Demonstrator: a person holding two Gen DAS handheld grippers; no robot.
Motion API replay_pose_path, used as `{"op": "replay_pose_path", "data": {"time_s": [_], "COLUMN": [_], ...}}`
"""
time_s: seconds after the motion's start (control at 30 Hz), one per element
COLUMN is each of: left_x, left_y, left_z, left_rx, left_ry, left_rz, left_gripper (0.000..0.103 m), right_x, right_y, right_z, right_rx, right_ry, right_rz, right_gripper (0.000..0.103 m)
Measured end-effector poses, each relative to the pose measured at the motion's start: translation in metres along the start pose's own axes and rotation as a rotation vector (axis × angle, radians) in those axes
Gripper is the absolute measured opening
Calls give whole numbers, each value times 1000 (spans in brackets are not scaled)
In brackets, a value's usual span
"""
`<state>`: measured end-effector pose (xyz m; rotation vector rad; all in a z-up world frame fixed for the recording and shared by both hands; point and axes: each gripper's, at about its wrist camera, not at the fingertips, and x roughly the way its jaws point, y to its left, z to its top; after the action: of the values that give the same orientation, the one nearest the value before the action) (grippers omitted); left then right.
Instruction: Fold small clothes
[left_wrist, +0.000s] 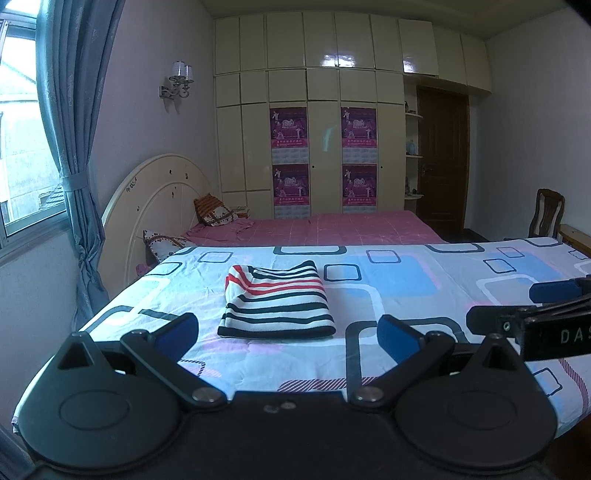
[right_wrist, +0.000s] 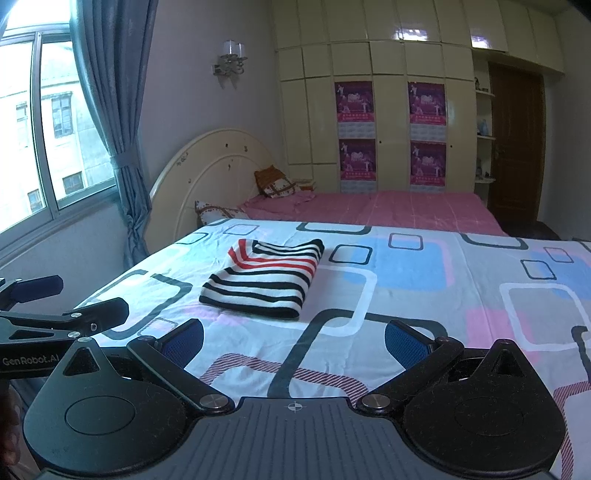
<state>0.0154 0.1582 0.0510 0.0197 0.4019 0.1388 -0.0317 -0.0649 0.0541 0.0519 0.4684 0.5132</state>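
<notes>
Striped garment (left_wrist: 276, 300): folded into a neat rectangle, lying flat on the patterned bedsheet (left_wrist: 406, 280), ahead of both grippers and apart from them.
Left gripper (left_wrist: 288, 332): jaws spread wide, blue pads free, holding nothing.
Right gripper (right_wrist: 293, 341): jaws also released wide, empty.
Left view only: a wooden chair (left_wrist: 546, 214) at the far right — and the right gripper from the side, with letters "DAS" readable.
Right view only: the window (right_wrist: 44, 122) with a building outside — and the left gripper from the side, marked "GenRobot.AI".
Wardrobe (left_wrist: 321, 122): four purple posters (left_wrist: 290, 129); their print is too small to read.
</notes>
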Motion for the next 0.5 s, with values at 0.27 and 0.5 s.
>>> {"op": "replay_pose_path", "data": {"time_s": [0.27,0.5], "left_x": [1,3], "left_y": [4,9], "left_z": [0,3], "left_rx": [1,3], "left_ry": [-1,-9], "left_rz": [-7,-6], "left_gripper": [103,103], "right_x": [0,-1], "right_y": [-1,-3], "right_z": [0,1], "right_rx": [2,4], "right_ry": [-2,-6], "right_rz": [1,2], "right_gripper": [103,103]}}
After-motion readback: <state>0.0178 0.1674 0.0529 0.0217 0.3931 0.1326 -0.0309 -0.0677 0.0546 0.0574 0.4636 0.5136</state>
